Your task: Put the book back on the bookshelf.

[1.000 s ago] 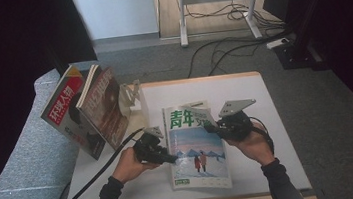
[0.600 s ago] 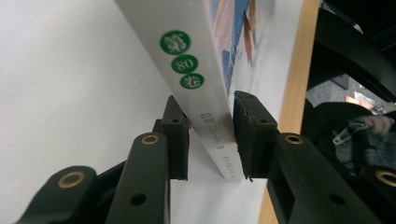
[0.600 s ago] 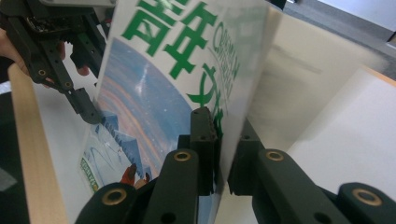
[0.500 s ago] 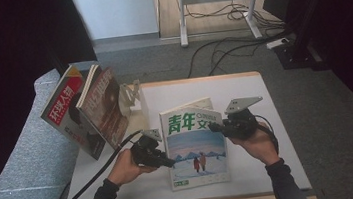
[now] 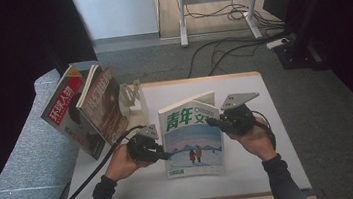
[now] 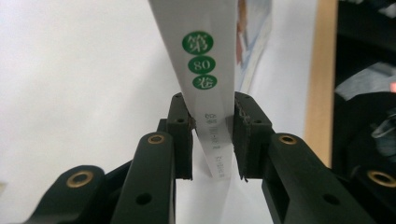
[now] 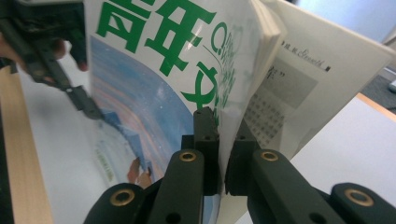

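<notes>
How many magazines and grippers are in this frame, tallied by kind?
Magazines held between the grippers: 1, green-titled magazine
Magazines leaning in the rack at the left: 2, red-titled magazine, brown-covered magazine
Grippers: 2, left gripper, right gripper
Total: 5

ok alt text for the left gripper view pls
The left gripper has its two black fingers closed on the white spine of a magazine, which bears three green circles with Chinese characters. A white table lies behind.

magazine (image 5: 192, 137) cover: 青年文 | spine (image 6: 205, 79): 第80卷 | leaning magazine (image 5: 65, 112): 环球人物
</notes>
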{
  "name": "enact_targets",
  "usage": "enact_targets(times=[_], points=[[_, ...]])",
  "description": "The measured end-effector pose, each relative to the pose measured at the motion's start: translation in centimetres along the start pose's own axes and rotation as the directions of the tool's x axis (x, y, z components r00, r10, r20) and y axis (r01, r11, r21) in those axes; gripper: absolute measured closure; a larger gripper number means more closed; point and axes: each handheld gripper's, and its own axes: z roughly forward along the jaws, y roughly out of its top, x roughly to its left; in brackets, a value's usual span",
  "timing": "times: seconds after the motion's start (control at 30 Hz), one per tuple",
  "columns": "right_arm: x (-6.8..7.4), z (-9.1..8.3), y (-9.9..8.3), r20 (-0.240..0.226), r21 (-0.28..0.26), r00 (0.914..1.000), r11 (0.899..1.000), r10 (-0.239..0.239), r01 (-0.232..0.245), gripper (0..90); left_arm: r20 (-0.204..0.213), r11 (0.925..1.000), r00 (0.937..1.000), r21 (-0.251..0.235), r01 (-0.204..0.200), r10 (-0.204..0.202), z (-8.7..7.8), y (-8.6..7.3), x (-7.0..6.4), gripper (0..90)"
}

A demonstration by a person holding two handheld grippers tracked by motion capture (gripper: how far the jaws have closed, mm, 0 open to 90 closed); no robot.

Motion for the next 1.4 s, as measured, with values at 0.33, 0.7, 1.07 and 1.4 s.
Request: enact_targets(times=[0.33,0.7,1.07,1.4], points=[[0.4,-1.1,-0.7,-0.043,-0.032,0.9990,0.999,-0.016,0.015,80.4,-0.014,0.9993,0.9993,-0.015,-0.033,0.033,-0.3,-0.8,-1.2,72.9],[1.1,-3.1,-2.1,0.012,0.020,0.9992,0.999,-0.039,0.039,61.2,-0.041,0.9953,0.9949,-0.024,-0.094,0.092,-0.5,-1.5,-2.5,73.9],[-0.1,-1.3,-3.4,-0.042,0.058,0.9984,0.998,-0.036,0.039,33.4,-0.052,0.9913,0.9906,-0.031,-0.128,0.126,-0.5,-1.8,-3.1,73.6],[0.5,-1.5,-3.0,-0.110,0.041,0.9926,0.998,-0.051,0.056,54.5,-0.035,0.9903,0.9914,-0.055,-0.128,0.126,-0.7,-1.7,-3.2,70.0]])
